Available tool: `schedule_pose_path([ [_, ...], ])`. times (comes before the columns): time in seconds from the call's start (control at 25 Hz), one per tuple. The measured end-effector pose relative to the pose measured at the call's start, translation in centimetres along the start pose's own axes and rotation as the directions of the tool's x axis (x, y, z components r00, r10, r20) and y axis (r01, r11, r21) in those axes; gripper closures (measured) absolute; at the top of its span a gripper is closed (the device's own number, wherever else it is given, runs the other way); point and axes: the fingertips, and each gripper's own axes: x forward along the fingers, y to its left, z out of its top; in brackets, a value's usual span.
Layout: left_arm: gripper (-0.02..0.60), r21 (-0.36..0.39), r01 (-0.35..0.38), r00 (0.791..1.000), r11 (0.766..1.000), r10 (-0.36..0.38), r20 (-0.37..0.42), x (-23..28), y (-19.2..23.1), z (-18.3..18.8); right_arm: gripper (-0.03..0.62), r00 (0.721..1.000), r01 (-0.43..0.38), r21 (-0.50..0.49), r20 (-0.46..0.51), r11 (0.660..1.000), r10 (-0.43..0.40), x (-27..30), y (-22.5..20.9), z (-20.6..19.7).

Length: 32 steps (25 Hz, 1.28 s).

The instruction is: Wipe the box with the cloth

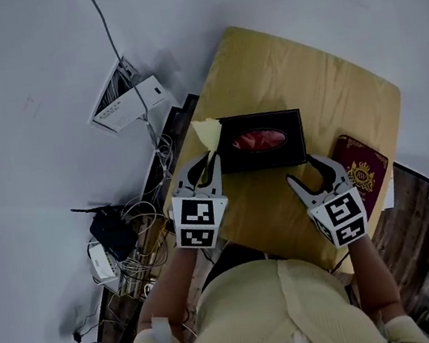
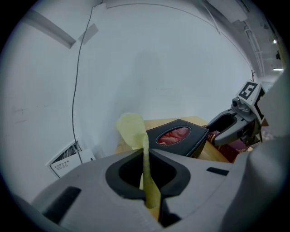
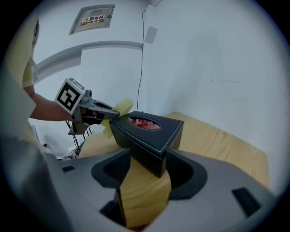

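Two grippers on my feed right now, and only one of them is doing anything. The left gripper (image 2: 146,156) has its jaws pinched tight on the cloth (image 2: 131,129), a thin pale yellow strip. It runs up out of the jaws and flops open into a wider flap above them. From the head view that flap sits right at the left end of the box (image 1: 262,140), up by its far left corner. I can't tell if it's touching the box or just hanging beside it.

The box is black with light stitching along the edges, and something red shows through the oval opening (image 1: 259,140) on top. It lies flat on the wooden table (image 1: 278,65).

The right gripper (image 3: 148,156) has its jaws spread wide with nothing clamped. Its own view looks straight at the box's near right corner, which lines up in the gap between the jaws. I can't make out any contact there.

Just right of the box, a dark red booklet (image 1: 364,169) with a gold emblem lies on the table. Well off to the box's left, past the table edge, a tangle of cables (image 1: 140,237) lies on the floor.
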Motion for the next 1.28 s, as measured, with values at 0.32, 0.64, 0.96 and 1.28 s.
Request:
schedule_pose_path([
  [0.32, 0.552, 0.029, 0.02, 0.999, 0.999, -0.02, 0.032, 2.0, 0.7, 1.3, 0.335, 0.999, 0.031, 0.097, 0.019, 0.995, -0.033, -0.6, 1.1, -0.4],
  [0.64, 0.552, 0.035, 0.029, 0.998, 0.999, -0.031, 0.056, 3.1, 0.8, 2.1, 0.335, 0.998, 0.056, 0.142, 0.028, 0.988, -0.06, -1.1, 2.1, -0.9],
  [0.96, 0.552, 0.031, 0.027, 0.997, 0.999, -0.029, 0.069, 3.3, 0.7, 2.2, 0.335, 0.996, 0.072, 0.177, 0.037, 0.982, -0.079, -1.2, 2.1, -1.0],
  [1.28, 0.552, 0.051, 0.009, 0.995, 0.999, -0.014, 0.099, 3.1, 0.8, 2.4, 0.335, 0.998, 0.058, 0.159, 0.029, 0.986, -0.064, -1.2, 2.0, -1.0],
])
